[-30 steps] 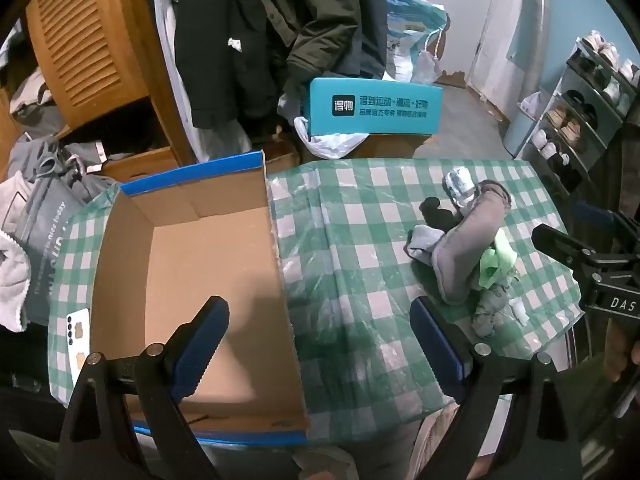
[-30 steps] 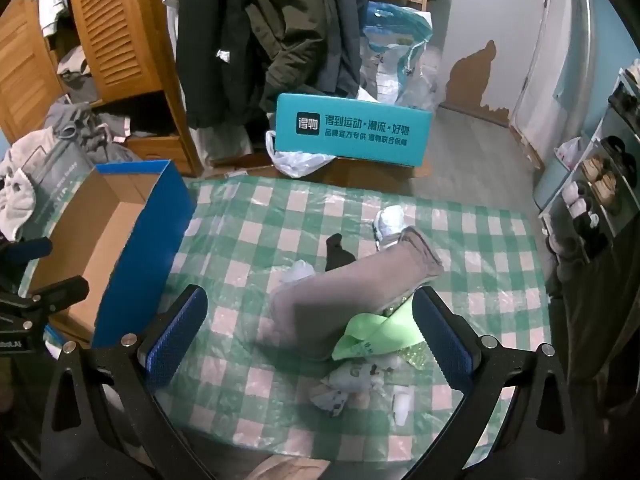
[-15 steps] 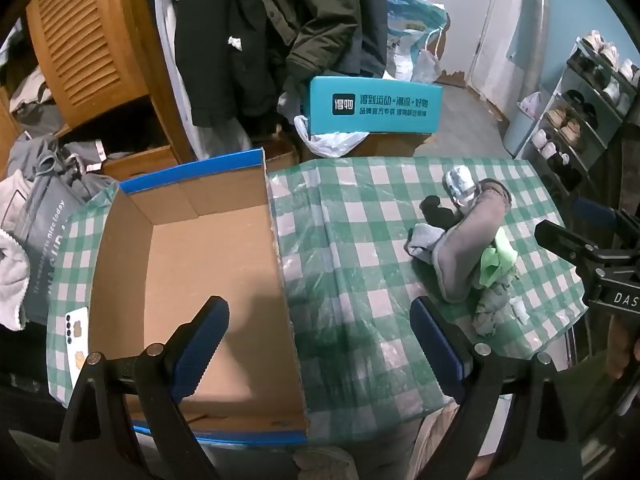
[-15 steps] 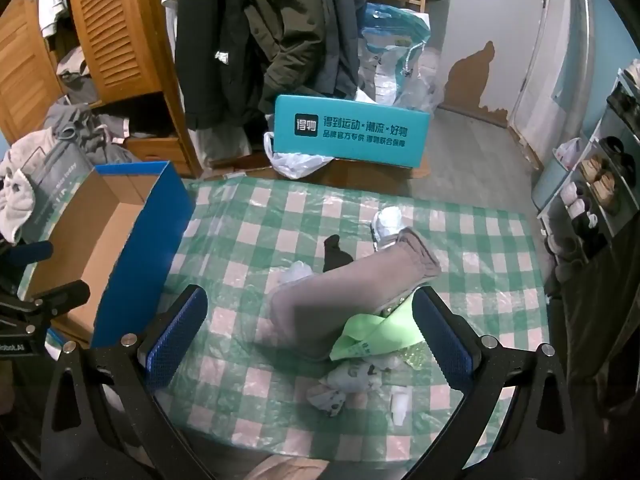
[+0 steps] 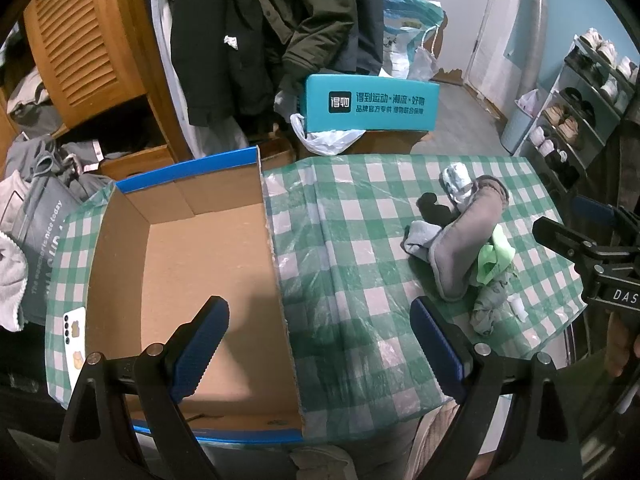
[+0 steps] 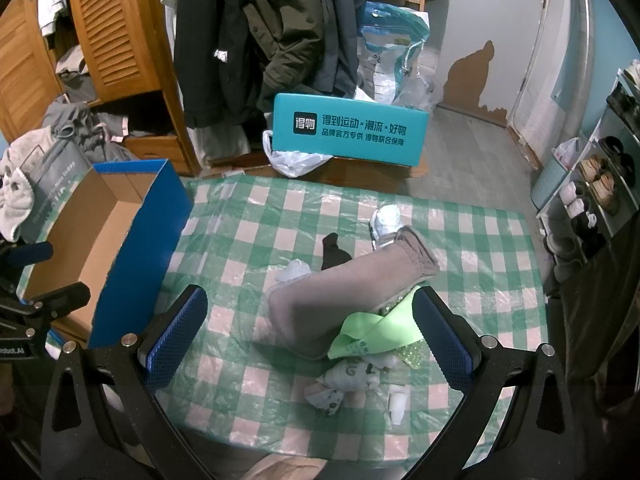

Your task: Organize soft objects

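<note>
Left gripper (image 5: 320, 344): jaws spread wide, holding nothing, hanging above the right wall of the cardboard box.
Right gripper (image 6: 308, 336): jaws spread wide, holding nothing, poised over the sock pile.
Cardboard box (image 5: 180, 256): blue outside, open on top, nothing in it, on the left of the counter.
Counter (image 6: 480, 240): covered in green-and-white check cloth.
Sock pile: right of the box and well apart from it.
Grey sock (image 6: 344, 300): largest piece, lying aslant across the pile.
Light green cloth (image 6: 372, 336): partly over the grey sock's near end.
Black sock (image 6: 334, 254): behind the grey sock.
Patterned sock (image 6: 344, 384): crumpled at the near edge of the pile.
Teal box (image 6: 348, 130): beyond the counter, on the floor side.
</note>
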A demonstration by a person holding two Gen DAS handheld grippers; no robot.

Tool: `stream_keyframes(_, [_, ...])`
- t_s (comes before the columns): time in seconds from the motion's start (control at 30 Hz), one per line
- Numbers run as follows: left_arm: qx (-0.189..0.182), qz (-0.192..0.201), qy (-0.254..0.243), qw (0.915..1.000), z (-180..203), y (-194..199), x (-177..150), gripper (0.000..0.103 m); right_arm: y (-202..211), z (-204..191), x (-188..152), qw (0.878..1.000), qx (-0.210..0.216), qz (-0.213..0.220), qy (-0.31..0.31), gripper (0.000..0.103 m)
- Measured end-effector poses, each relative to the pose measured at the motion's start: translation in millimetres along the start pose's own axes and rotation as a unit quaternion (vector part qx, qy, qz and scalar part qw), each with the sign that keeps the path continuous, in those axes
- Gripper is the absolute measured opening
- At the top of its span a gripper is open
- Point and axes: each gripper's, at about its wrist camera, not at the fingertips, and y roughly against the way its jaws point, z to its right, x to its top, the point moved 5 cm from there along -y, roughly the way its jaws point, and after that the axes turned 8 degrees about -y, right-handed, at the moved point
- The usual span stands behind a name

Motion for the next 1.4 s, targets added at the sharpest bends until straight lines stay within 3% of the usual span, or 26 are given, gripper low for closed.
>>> stream_keyframes(1.4, [-0.002, -0.003, -0.001, 1.0, 4.0, -0.9, -2.9, 0.093, 0.0, -0.3, -0.8, 1.0, -0.001, -0.002, 0.001, 0.101])
